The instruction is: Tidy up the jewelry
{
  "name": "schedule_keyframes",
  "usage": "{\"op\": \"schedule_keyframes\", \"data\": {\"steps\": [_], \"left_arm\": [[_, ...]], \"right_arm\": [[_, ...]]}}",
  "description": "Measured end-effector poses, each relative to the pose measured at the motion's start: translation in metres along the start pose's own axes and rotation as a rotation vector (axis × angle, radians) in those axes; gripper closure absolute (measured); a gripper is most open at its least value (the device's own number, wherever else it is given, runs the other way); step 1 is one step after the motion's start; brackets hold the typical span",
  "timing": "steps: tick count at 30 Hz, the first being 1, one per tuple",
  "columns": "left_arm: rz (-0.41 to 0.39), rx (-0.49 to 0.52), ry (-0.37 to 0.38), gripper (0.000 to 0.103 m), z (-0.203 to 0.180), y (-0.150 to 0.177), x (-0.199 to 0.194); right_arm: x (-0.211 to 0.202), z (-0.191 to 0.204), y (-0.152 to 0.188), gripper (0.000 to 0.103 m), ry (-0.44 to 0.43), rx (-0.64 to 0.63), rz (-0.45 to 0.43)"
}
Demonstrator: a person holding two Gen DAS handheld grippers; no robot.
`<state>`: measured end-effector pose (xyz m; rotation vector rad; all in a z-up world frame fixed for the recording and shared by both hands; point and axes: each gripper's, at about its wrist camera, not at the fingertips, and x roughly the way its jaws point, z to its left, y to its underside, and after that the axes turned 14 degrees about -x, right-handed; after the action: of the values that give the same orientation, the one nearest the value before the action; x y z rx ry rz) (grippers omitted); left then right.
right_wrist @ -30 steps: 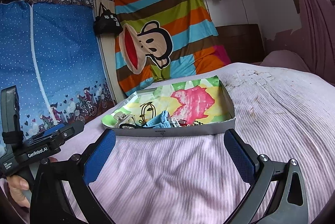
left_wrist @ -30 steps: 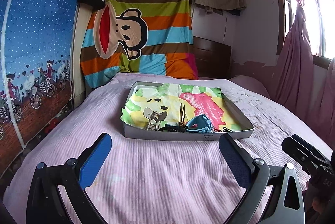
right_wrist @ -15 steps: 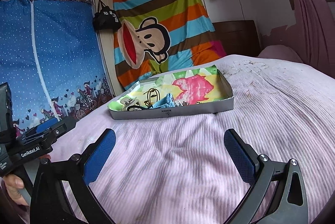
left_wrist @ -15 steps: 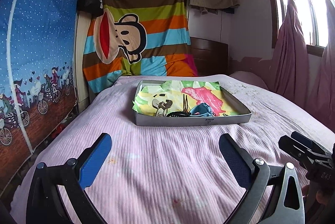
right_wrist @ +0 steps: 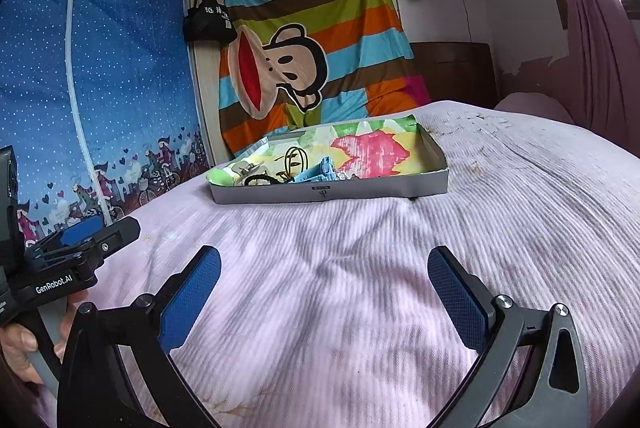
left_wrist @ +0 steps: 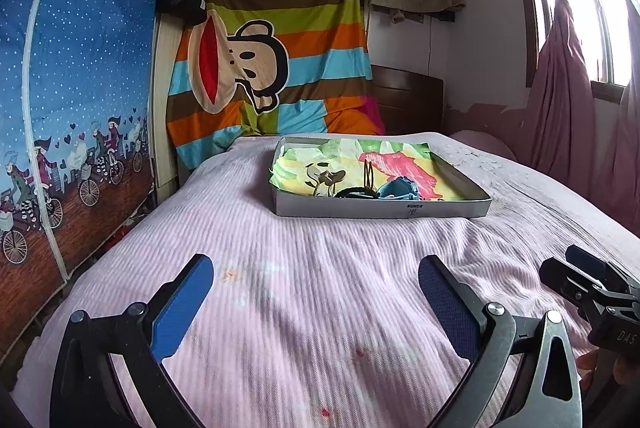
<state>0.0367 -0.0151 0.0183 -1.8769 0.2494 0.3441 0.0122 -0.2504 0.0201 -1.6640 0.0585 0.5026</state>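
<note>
On the pink bed (left_wrist: 320,268), a shallow grey tray (left_wrist: 380,208) lined with bright patterned paper holds the jewelry: a blue piece (left_wrist: 400,188), a black ring-shaped item (left_wrist: 354,193) just left of it, and a beige clip (left_wrist: 326,178) further left. The left gripper (left_wrist: 316,292) and right gripper (right_wrist: 324,284) both hover over the bed well short of the tray's near wall. Each has its blue-padded fingers spread wide with nothing between them.

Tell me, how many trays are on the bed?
1. The tray sits alone on the pink bedspread, far ahead of both open tongs, with jewelry pieces heaped near its front wall. Nothing visibly hides another.
</note>
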Motion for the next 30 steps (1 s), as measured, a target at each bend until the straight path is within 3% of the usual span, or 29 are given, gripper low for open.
{"op": "schedule_keyframes", "data": {"steps": [30], "left_arm": [[-0.001,0.0,-0.003,0.0,0.0022,-0.0008,0.0012]], "right_arm": [[0.002,-0.004,0.003,0.001,0.006,0.017,0.002]]}}
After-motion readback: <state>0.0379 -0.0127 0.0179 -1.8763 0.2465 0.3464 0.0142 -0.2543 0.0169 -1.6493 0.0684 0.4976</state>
